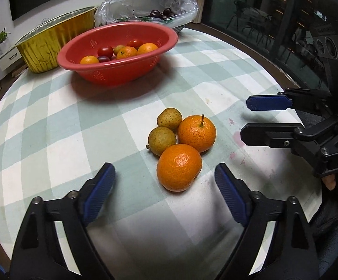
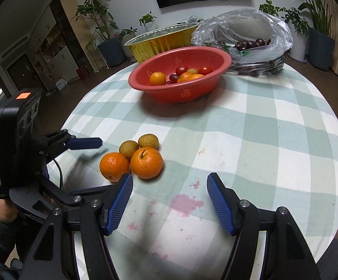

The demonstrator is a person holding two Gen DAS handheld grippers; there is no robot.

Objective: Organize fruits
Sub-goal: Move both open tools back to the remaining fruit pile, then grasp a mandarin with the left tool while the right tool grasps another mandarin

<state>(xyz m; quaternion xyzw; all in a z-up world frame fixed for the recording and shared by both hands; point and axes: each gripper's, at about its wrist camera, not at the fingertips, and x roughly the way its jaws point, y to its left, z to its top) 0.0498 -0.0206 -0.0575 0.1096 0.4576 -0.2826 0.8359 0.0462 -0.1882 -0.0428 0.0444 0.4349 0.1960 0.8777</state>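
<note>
A: Nearest the left wrist camera, the left gripper point(image 1: 165, 178) stands with its jaws apart; the near mandarin point(image 1: 179, 167) sits between the blue pads, neither pad touching it.

B: And the right gripper point(image 2: 169, 187)?

A: Its jaws are apart as well, with only bare, pink-stained checked tablecloth point(image 2: 250, 140) between them. The fruit pile lies just ahead and to its left.

B: What makes up the pile?

A: Two mandarins and two small brownish-green fruits, all touching. The stemmed mandarin point(image 1: 196, 133) sits behind the near one; the two brownish fruits point(image 1: 162, 140) point(image 1: 169, 120) lie on the left in the left view.

B: Farther back?

A: A red colander bowl point(image 1: 113, 70) holding mandarins, cherry tomatoes and a dark grape. Behind it stand a gold foil pan point(image 1: 52, 39) and a clear plastic bag point(image 1: 145, 2) with dark cherries inside, near the far table edge
</note>
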